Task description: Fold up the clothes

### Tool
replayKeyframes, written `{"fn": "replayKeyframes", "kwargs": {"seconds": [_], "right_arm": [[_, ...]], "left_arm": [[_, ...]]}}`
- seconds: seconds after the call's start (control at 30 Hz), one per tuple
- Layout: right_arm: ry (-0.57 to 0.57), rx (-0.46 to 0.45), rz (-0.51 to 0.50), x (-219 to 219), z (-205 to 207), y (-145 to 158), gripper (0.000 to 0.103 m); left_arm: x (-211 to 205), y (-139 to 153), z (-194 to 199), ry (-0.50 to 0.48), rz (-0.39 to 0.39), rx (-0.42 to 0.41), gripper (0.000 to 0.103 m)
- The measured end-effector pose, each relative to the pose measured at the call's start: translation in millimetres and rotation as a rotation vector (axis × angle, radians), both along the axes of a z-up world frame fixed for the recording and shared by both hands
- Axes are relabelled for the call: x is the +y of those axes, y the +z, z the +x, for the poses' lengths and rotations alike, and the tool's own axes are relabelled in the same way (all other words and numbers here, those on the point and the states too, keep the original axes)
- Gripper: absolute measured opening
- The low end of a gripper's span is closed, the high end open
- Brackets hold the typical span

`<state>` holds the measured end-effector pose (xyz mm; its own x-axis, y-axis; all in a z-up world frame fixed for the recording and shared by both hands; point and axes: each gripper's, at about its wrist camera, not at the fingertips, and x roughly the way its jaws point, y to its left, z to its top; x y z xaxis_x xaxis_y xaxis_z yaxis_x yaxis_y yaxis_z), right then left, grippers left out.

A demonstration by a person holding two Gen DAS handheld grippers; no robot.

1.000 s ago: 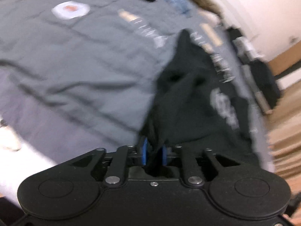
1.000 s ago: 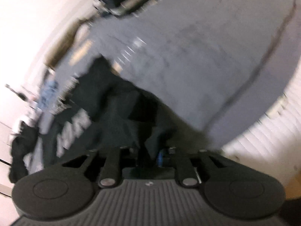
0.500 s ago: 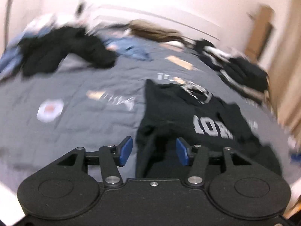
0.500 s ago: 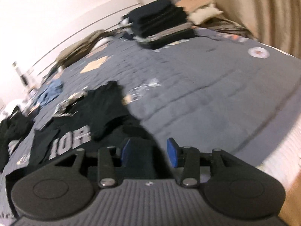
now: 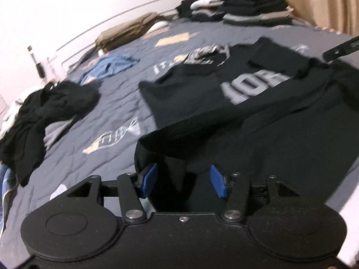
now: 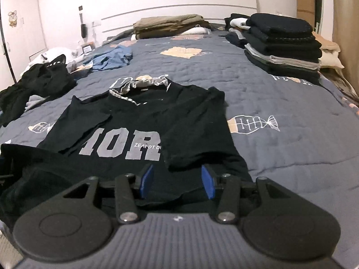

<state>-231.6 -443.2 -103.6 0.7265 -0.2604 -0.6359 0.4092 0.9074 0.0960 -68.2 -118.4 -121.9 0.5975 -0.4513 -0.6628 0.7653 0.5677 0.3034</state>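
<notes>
A black T-shirt (image 6: 143, 123) with large grey letters lies spread on the grey-blue quilt, both sleeves folded in over the chest and the collar at the far end. In the left wrist view the same black T-shirt (image 5: 258, 103) runs off to the right. My left gripper (image 5: 183, 180) is open at the shirt's near left hem corner, with dark cloth lying between its blue pads (image 5: 149, 179) but not clamped. My right gripper (image 6: 177, 181) is open over the near hem on the right side, with its blue pads (image 6: 207, 185) apart.
A tall stack of folded dark clothes (image 6: 285, 42) sits at the far right of the bed. A heap of black garments (image 6: 36, 85) and a blue garment (image 6: 112, 58) lie at the left. Folded olive cloth (image 6: 166, 25) rests by the white headboard (image 6: 179, 11).
One second ago both grippers were shut on the black shirt and carrying it over the bed. Both have let go and stand open, and the shirt lies flat on the quilt.
</notes>
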Motion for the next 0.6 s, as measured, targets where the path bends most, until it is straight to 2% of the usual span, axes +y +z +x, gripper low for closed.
{"fn": "replayKeyframes", "kwargs": {"seconds": [0.1,0.2,0.23,0.27,0.3,0.33,0.37,0.47,0.6], "right_arm": [[-0.037,-0.005,0.065,-11,0,-10,0.047],[-0.075,-0.029,0.069,-18,-2,-14,0.047],[-0.08,-0.035,0.072,-20,-3,-15,0.047],[-0.085,-0.044,0.085,-22,-3,-15,0.047],[-0.093,-0.052,0.092,-23,-4,-16,0.047],[-0.1,-0.061,0.099,-24,-4,-16,0.047],[-0.103,-0.07,0.108,-25,-5,-16,0.047],[-0.122,-0.094,0.129,-30,-8,-14,0.047],[-0.157,-0.12,0.164,-39,-15,-13,0.047]], "left_arm": [[0,-5,9,0.007,0.013,0.02,0.057],[-1,-9,18,0.01,0.019,0.043,0.057],[-2,-10,21,0.011,0.021,0.051,0.045],[-2,-11,24,0.012,0.022,0.059,0.02],[-2,-12,27,0.02,0.02,0.07,0.012],[-1,-11,31,0.04,0.005,0.089,0.011],[1,-8,35,0.054,-0.02,0.109,0.007],[8,7,39,0.073,-0.108,0.117,0.005],[34,41,54,0.093,-0.342,0.215,0.005]]}}
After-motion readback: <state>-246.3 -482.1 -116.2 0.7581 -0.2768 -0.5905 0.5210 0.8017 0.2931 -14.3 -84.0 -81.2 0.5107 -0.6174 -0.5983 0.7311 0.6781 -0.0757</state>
